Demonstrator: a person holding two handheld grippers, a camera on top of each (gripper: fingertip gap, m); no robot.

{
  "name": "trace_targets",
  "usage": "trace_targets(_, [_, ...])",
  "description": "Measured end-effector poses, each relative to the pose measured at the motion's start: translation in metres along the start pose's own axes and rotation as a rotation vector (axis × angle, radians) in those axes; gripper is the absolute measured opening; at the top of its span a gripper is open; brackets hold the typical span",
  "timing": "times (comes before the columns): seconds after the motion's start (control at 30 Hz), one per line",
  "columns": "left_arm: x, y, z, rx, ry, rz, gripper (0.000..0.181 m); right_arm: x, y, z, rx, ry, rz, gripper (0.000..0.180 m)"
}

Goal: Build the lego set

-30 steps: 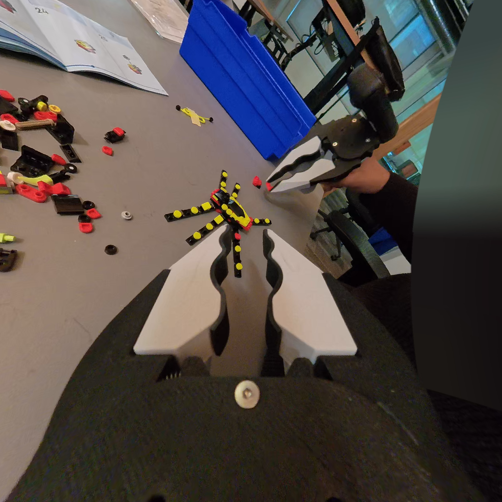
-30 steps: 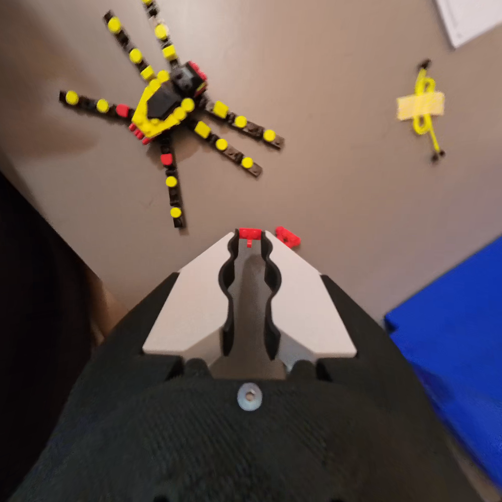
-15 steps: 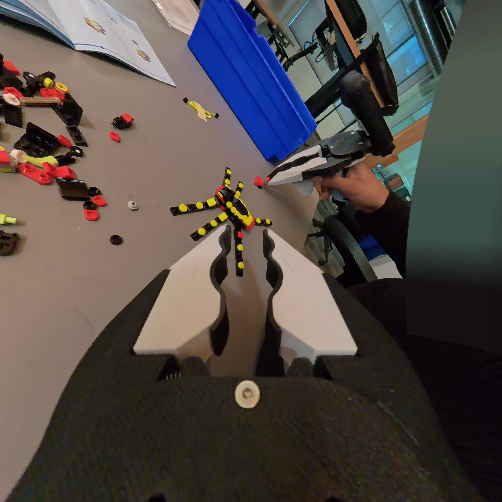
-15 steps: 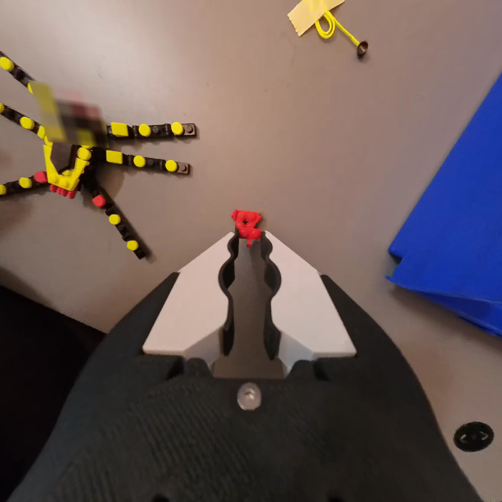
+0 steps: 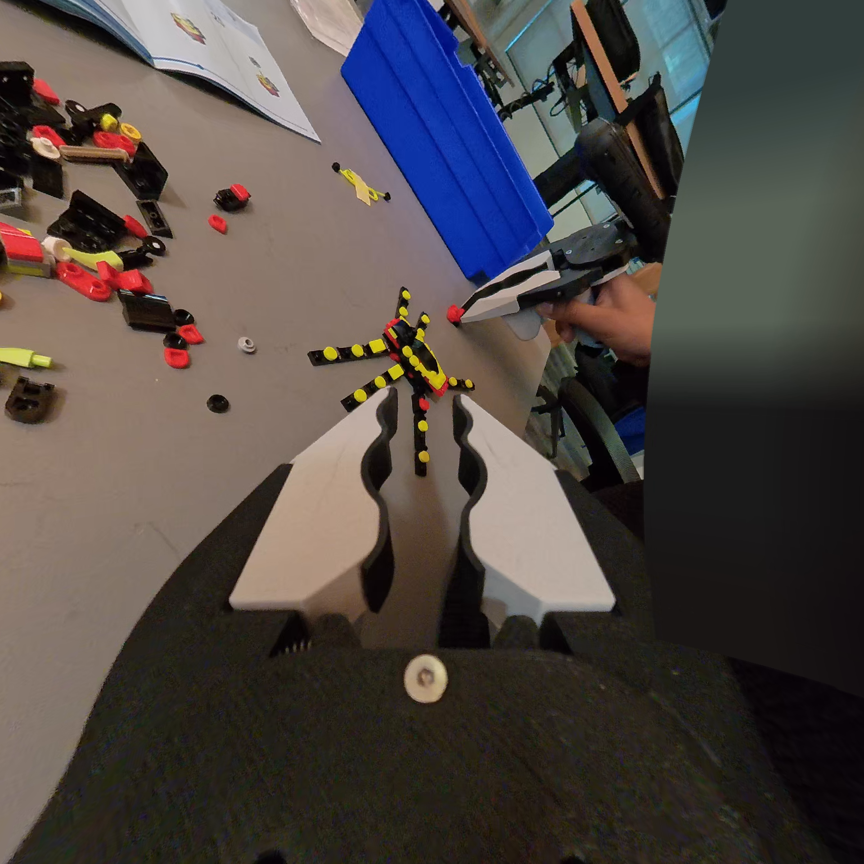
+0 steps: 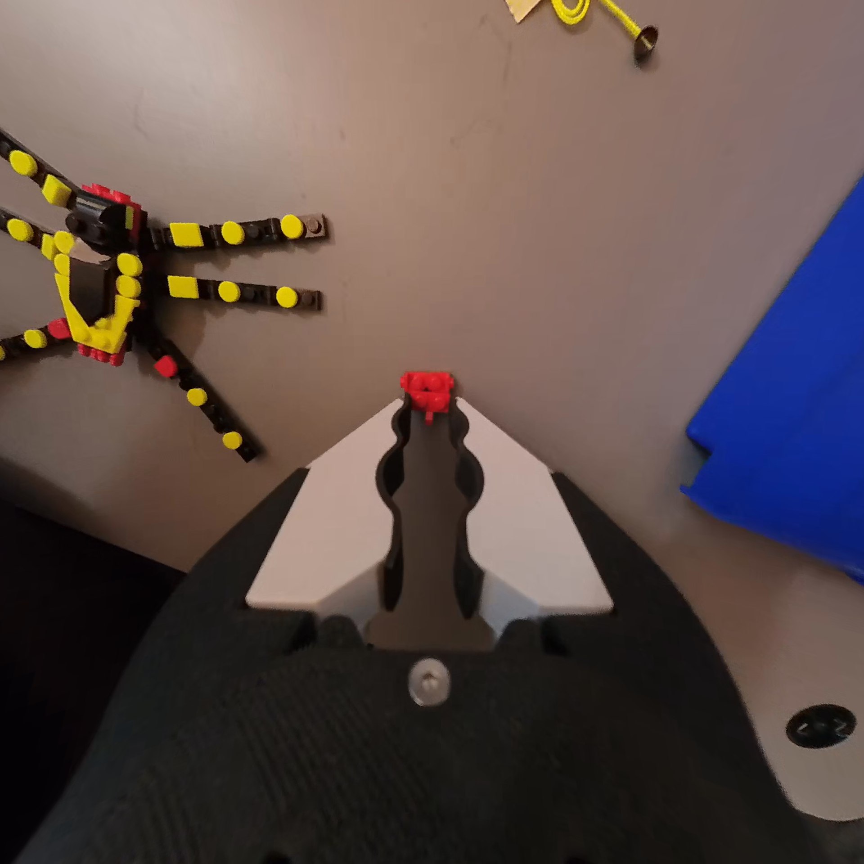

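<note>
1. The left gripper (image 5: 424, 402) is held low over the grey table (image 5: 140, 491), its fingers parted and nothing clasped between them; one leg of the lego spider (image 5: 411, 360) is seen through the gap.
2. The lego spider, black with yellow studs and red accents, lies flat on the table close to the table's right-hand edge, just beyond the left fingertips and apart from them.
3. Bare table is left to the left of the spider, broken only by a grey round stud (image 5: 246, 345) and a black round piece (image 5: 218, 403).
4. The right gripper (image 6: 428, 402) is set low at the same table edge, its fingers closed on a small red piece (image 6: 426, 390) that rests against the table surface; a hand (image 5: 603, 322) is seen on its handle beyond the edge.
5. The red piece lies near the spider but clear of its legs, with open table between them.
6. A blue bin (image 5: 444, 140) stands farther along that edge, near the right gripper and not touching it.
7. Loose pieces (image 5: 93, 224), red, black and yellow, are scattered toward the far left of the table.
8. A yellow string with tape (image 5: 362, 187) lies beside the bin, and an open instruction booklet (image 5: 210, 56) at the far side.
</note>
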State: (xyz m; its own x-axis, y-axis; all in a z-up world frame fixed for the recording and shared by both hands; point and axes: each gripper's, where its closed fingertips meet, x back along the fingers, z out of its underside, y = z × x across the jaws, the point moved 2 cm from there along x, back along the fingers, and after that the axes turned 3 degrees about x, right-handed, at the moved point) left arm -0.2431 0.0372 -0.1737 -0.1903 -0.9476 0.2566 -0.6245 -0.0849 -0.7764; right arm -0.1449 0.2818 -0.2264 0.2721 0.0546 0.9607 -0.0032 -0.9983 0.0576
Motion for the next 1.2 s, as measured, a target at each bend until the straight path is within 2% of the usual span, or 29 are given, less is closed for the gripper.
trace_targets(1.2, [0.0021,0.0036,-0.0025,0.054,-0.015,0.022,0.022,-0.0012,0.0034,-0.0010,-0.072,0.024,0.041,0.014])
